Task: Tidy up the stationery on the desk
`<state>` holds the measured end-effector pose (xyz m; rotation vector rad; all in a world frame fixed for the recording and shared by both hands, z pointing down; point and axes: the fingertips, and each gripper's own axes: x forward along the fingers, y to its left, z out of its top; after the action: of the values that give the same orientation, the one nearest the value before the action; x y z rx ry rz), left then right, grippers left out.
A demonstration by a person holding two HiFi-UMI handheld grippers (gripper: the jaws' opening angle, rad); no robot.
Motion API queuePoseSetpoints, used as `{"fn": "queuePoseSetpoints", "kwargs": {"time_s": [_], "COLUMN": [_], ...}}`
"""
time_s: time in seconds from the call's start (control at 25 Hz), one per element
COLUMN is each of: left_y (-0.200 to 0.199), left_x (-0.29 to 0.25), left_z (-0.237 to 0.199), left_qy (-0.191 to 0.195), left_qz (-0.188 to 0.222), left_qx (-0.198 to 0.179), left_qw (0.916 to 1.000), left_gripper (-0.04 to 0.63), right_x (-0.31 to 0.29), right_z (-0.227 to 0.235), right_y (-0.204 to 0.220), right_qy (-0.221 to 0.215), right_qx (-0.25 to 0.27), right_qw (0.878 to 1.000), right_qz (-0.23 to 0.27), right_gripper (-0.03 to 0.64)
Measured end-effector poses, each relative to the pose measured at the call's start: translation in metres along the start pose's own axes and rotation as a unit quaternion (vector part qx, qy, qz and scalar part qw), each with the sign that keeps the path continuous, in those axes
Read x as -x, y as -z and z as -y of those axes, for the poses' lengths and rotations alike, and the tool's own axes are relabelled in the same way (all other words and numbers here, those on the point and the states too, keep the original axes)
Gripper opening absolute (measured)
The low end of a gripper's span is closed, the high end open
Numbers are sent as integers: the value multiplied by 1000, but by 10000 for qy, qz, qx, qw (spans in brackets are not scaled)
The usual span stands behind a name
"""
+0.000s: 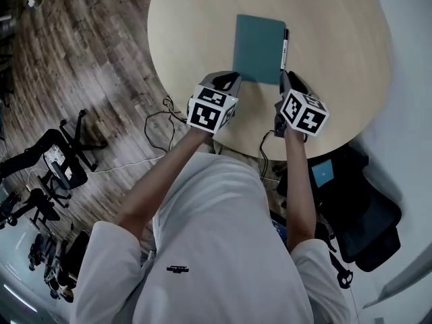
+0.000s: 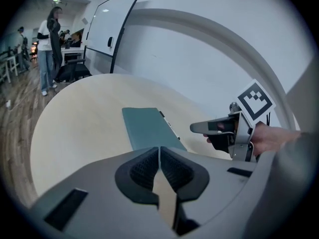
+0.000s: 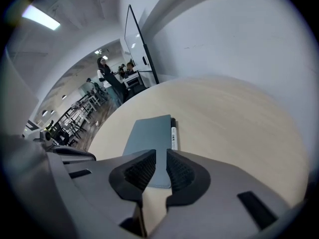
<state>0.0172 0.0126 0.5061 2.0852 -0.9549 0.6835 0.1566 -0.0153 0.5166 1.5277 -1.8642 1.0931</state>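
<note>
1. Left gripper [image 2: 159, 156]: jaws pressed together, nothing between them. It hovers at the near left corner of the notebook [image 1: 258, 49].
2. Right gripper [image 3: 160, 166]: jaws a narrow slit apart, empty. It hovers at the notebook's near right corner.
3. Notebook, teal, lies flat on the table [image 1: 196, 32] just ahead of both grippers, long axis pointing straight away from them.
4. Pen [image 1: 284, 49] lies along the notebook's right edge, parallel and apparently touching it, right ahead of the right gripper. Dark end points away, probably the cap.
</note>
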Motion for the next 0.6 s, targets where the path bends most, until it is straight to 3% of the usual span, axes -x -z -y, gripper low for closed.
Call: {"fn": "queuePoseSetpoints", "kwargs": {"time_s": [0.32,0.6], "left_y": [11,17], "left_x": [88,135], "left_z": [8,19], "left_qy": [220,130], "left_qz": [195,498], "left_qx": [132,180], "left_qw": [9995,9985], "left_gripper": [29,29], "right_x": [76,111], "right_z": [-80,-126], "right_y": [16,29], "right_qy": [138,-21], "right_qx": [39,269], "right_qw": [9992,9982], "right_qz": [368,537], "right_gripper": [68,46]}}
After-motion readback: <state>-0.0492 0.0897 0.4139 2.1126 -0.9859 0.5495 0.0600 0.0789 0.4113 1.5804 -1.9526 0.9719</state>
